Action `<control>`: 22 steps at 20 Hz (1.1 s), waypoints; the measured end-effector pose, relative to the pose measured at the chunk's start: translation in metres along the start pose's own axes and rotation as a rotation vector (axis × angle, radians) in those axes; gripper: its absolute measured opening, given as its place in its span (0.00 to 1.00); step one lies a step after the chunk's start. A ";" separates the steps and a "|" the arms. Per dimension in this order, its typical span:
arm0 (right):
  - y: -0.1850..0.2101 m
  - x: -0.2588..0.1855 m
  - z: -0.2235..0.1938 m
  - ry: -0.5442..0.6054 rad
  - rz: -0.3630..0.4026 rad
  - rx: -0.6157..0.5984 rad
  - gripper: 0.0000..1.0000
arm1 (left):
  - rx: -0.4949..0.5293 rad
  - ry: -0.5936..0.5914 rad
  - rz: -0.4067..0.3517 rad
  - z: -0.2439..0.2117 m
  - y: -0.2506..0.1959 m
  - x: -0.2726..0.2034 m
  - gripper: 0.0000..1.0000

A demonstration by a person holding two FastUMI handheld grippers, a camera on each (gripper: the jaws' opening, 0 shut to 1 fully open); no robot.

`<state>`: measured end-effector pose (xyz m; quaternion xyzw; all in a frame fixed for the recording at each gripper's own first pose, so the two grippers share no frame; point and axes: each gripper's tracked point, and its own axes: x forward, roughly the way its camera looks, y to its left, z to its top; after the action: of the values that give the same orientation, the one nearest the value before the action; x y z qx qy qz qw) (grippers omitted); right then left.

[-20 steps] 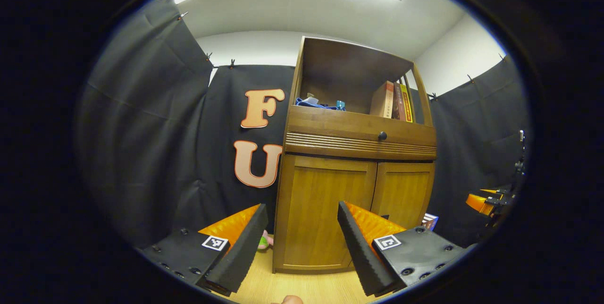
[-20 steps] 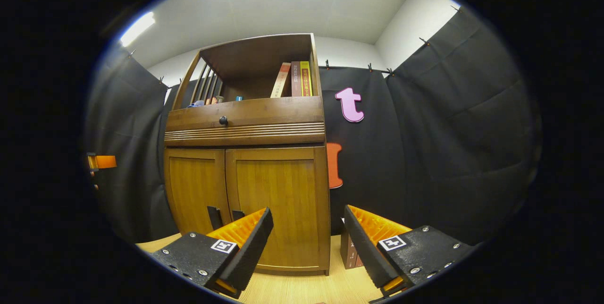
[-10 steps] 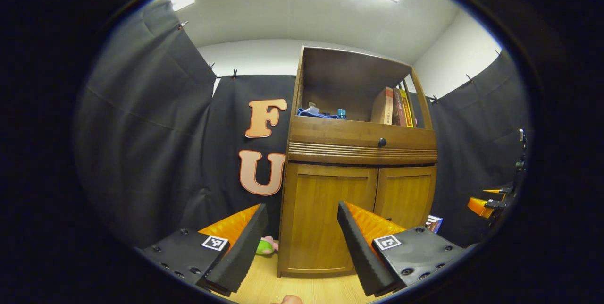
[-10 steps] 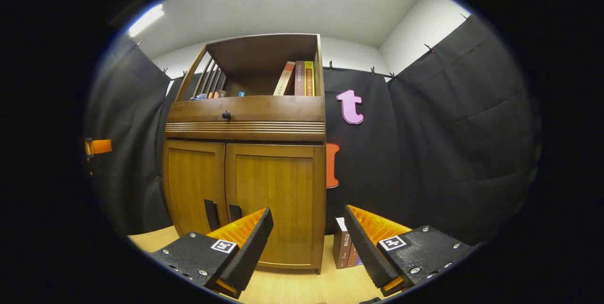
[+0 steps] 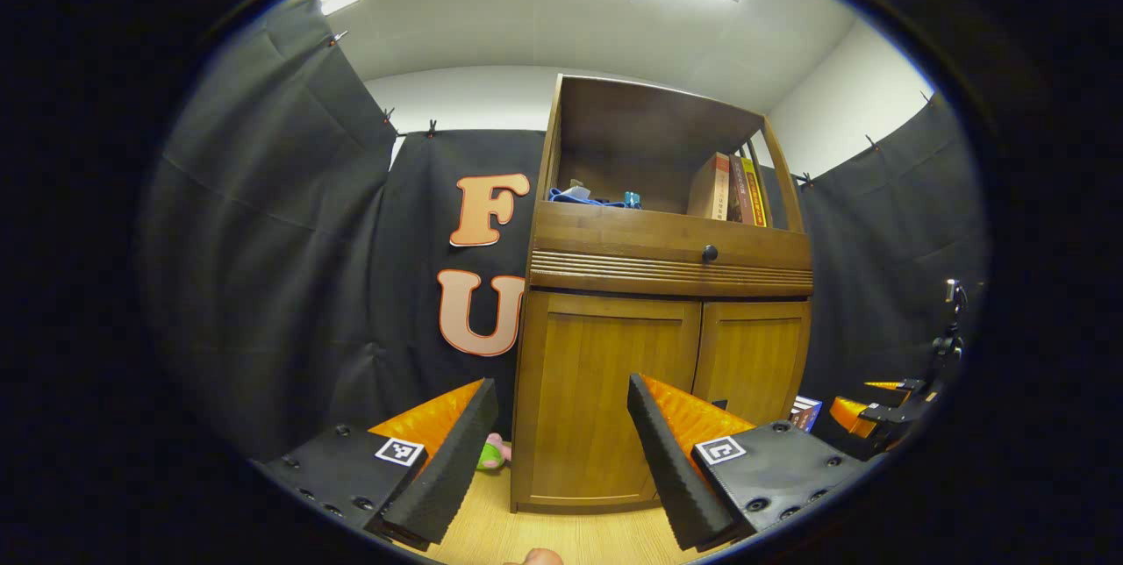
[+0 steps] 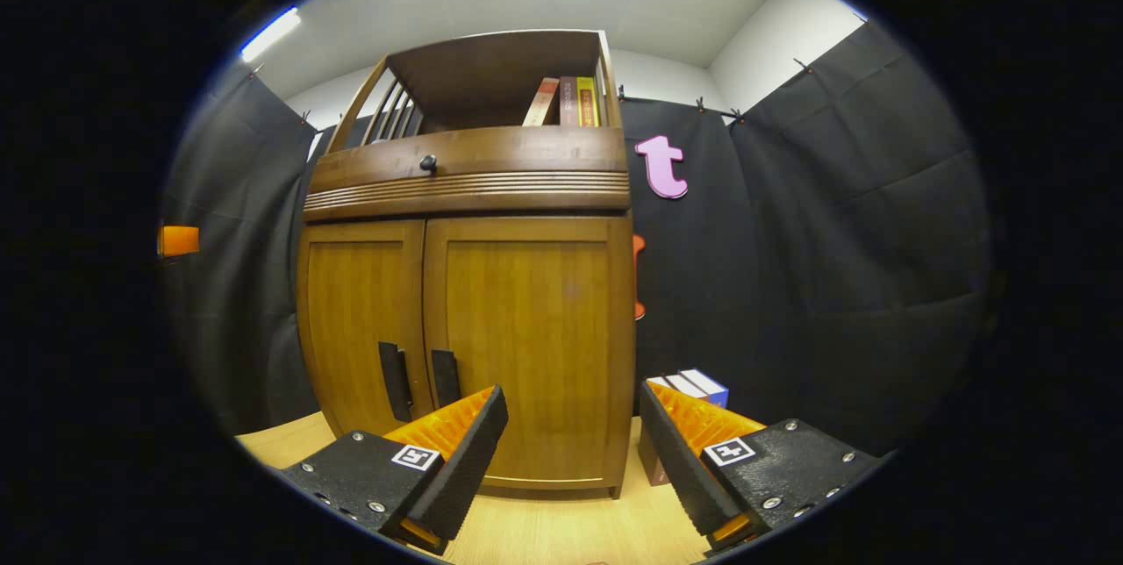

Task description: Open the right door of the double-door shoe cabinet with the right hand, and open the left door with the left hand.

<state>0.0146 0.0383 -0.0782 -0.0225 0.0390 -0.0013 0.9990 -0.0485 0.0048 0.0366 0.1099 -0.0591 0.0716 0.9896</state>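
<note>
Cabinet (image 6: pixel 465 284) stands on the wooden floor (image 6: pixel 561 530) against the black cloth, both doors closed. Left door (image 6: pixel 360 319) and right door (image 6: pixel 526 346) meet at two dark handles (image 6: pixel 419 379) low down the middle. Left gripper (image 5: pixel 557 451) and right gripper (image 6: pixel 570 451) are both spread wide, grasping nothing, short of the doors.

The left tongs (image 5: pixel 554 446) are two wedge-shaped fingers with ribbed inner faces, set on flat dark plates dotted with round screws; each plate bears a small square black-and-white marker. The right tongs (image 6: pixel 570 451) are built alike, with silver screw heads along the plates and one such marker on each.
</note>
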 end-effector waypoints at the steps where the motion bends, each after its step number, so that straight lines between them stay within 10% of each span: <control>1: 0.009 0.004 -0.008 0.006 0.011 -0.003 0.94 | 0.000 0.005 0.009 -0.003 0.004 0.000 0.98; 22: 0.138 0.131 -0.098 0.127 0.110 0.003 0.90 | 0.046 0.036 -0.012 -0.030 0.018 -0.001 0.96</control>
<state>0.1381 0.1716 -0.1920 -0.0186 0.1037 0.0521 0.9931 -0.0490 0.0288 0.0113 0.1318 -0.0389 0.0690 0.9881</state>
